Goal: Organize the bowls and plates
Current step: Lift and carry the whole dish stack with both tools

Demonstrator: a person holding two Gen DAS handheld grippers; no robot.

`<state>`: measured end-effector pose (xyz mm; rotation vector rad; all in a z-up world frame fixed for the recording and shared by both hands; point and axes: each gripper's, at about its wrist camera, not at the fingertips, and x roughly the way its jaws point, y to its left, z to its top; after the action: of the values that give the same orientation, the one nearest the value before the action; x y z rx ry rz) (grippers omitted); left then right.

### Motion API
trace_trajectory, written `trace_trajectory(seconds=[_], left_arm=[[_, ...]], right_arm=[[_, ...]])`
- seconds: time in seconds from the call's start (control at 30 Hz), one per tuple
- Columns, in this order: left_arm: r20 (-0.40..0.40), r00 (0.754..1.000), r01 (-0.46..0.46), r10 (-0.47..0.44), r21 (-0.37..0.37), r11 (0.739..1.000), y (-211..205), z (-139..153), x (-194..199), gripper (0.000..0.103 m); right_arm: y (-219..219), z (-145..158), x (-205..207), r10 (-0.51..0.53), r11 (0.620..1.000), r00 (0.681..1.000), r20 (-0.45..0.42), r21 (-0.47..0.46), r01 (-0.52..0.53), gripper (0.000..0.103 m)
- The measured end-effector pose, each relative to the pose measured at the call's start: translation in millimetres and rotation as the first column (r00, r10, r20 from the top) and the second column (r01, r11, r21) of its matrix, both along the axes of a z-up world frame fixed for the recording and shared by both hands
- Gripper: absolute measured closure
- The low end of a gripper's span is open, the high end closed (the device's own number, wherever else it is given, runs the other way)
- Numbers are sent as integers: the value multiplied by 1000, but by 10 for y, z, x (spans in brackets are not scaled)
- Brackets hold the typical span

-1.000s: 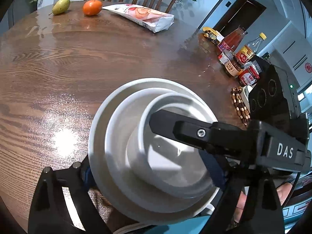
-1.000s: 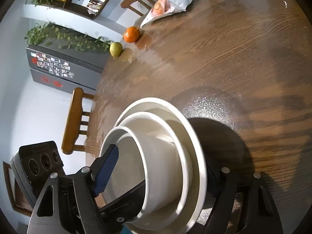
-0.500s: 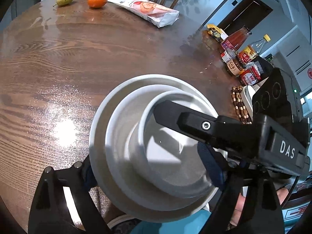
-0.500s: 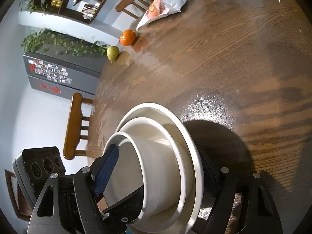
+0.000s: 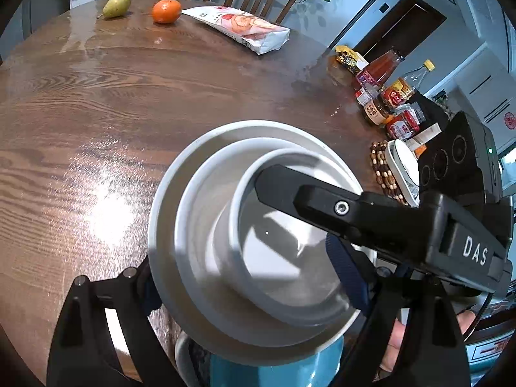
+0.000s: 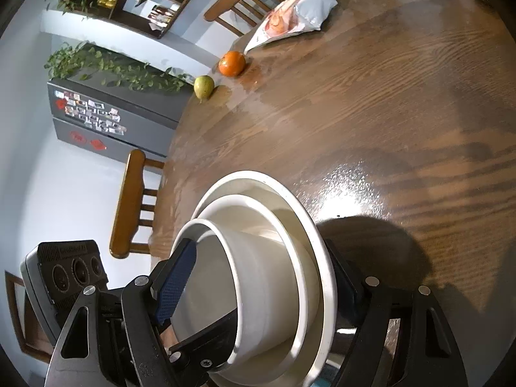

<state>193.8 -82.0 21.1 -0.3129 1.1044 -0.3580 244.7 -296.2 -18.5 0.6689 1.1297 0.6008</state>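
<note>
Left wrist: small bowl [image 5: 283, 251] nested in larger bowl [image 5: 200, 225] on plate [image 5: 161, 222].

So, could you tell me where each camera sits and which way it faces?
Left wrist: on the left gripper, facing across the table toward the bottles; its fingers clamp the stack of white dishes.
Right wrist: on the right gripper, facing across toward the chair and fridge; its fingers clamp the same stack.
Shared: the stack, orange, pear, snack bag, and each other's gripper.

The round wooden tabletop [image 5: 135, 96] carried a pear [image 5: 116, 5], orange [image 5: 166, 11] and snack bag [image 5: 240, 29] at the frame's top, condiment bottles [image 5: 387, 93] at right.
</note>
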Motion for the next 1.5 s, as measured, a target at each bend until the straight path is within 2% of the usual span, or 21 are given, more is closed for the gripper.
trace_trajectory(seconds=[0.4,1.03,1.4,1.5], left_arm=[[16,1000,4,-4,-12,1000,55,117,-366,17],[-22,999,49,-50,-23,999,-6,52,-863,17],[-72,995,61,-63,-30,998,-21,-168,-960,18],[-65,996,63,-64,-30,998,-20,-173,-964,18]], right_arm=[[25,157,-353,1,1000,999,36,-10,0,24],[-66,160,-928,-8,999,999,50,-37,10,24],[-92,-14,-1084,-29,999,999,26,-43,30,24],[-98,-57,-1081,-32,998,999,22,-50,33,24]])
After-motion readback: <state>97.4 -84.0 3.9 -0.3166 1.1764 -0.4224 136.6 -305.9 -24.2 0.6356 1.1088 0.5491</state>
